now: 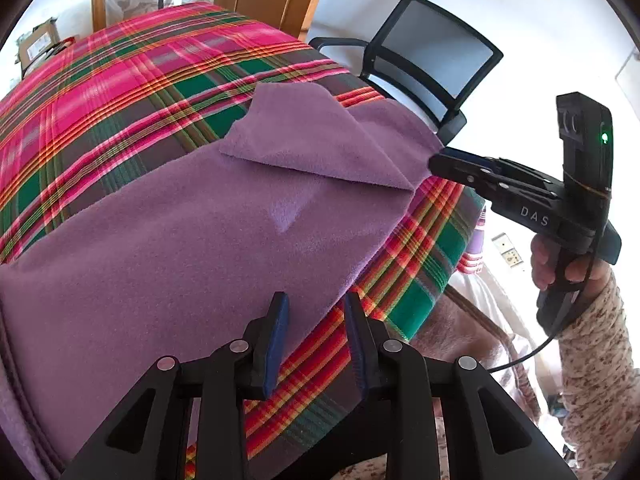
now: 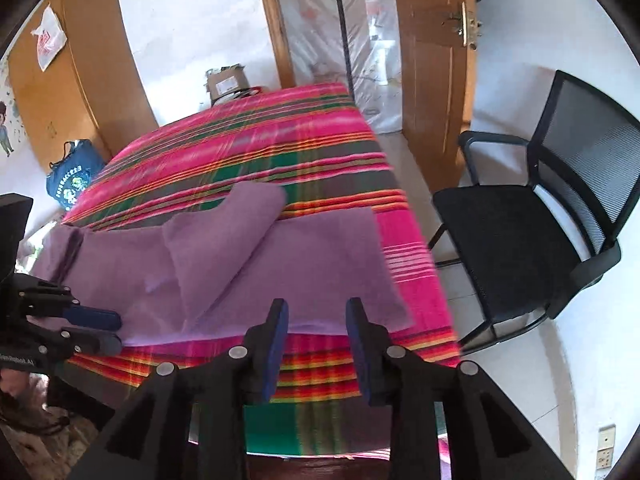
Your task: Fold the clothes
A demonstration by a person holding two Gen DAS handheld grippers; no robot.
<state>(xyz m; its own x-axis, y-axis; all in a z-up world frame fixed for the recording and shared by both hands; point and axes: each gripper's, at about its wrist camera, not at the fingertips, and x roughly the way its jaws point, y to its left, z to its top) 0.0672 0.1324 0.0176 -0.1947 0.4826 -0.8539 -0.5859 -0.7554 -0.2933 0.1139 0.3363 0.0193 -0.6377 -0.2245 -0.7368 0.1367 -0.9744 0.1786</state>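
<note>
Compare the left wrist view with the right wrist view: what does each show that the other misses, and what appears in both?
Only the left wrist view shows the person's hand and speckled sleeve holding the right gripper from the side.

Only the right wrist view shows the blue bag, the door latch, the chair's seat and the left gripper from the side.

Both show the purple garment with one part folded over, the plaid cloth, the black chair and open jaws with nothing between them.

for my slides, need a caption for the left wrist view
Open left gripper hovers over a purple garment on the plaid cloth.
</note>
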